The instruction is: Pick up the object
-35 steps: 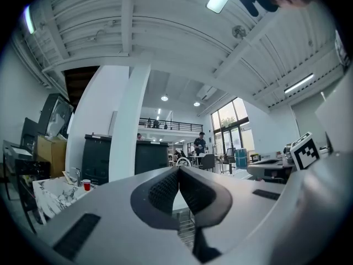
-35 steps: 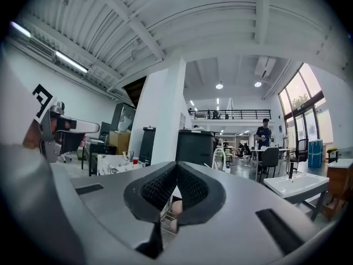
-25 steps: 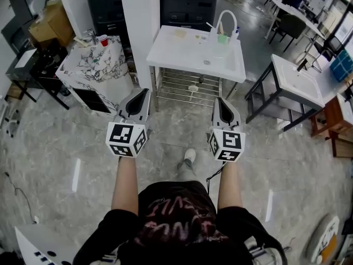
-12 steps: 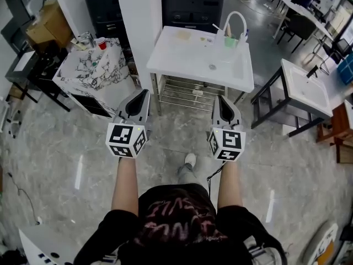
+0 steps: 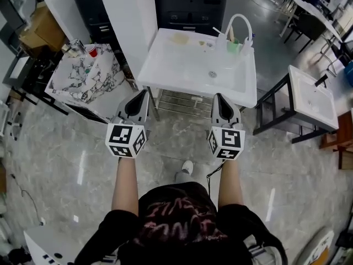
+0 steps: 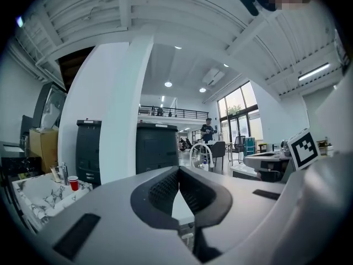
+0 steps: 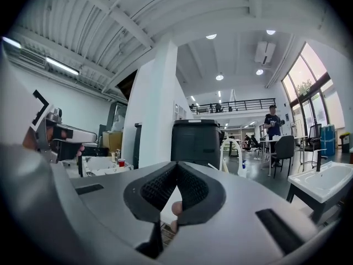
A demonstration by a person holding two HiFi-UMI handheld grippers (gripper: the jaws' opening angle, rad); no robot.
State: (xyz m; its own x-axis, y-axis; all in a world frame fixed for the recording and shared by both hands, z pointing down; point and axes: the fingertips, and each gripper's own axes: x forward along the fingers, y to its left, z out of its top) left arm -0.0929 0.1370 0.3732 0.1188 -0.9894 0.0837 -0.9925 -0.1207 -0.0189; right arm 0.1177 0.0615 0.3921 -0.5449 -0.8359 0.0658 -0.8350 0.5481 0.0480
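My left gripper and right gripper are held side by side at chest height, both pointing at a white sink table just ahead. In the left gripper view the left gripper has its jaws together with nothing between them. The right gripper also shows its tips meeting, empty. On the sink's back edge stand a white arched faucet, a green cup and a few small items. Neither gripper touches anything.
A marble-topped counter with a red cup stands at the left. A white pillar and a dark cabinet rise behind the sink. A second sink on a black frame is at the right. Grey floor lies below.
The white sink table has come nearer and sits lower in the head view. Both grippers keep the same pose and stay shut.
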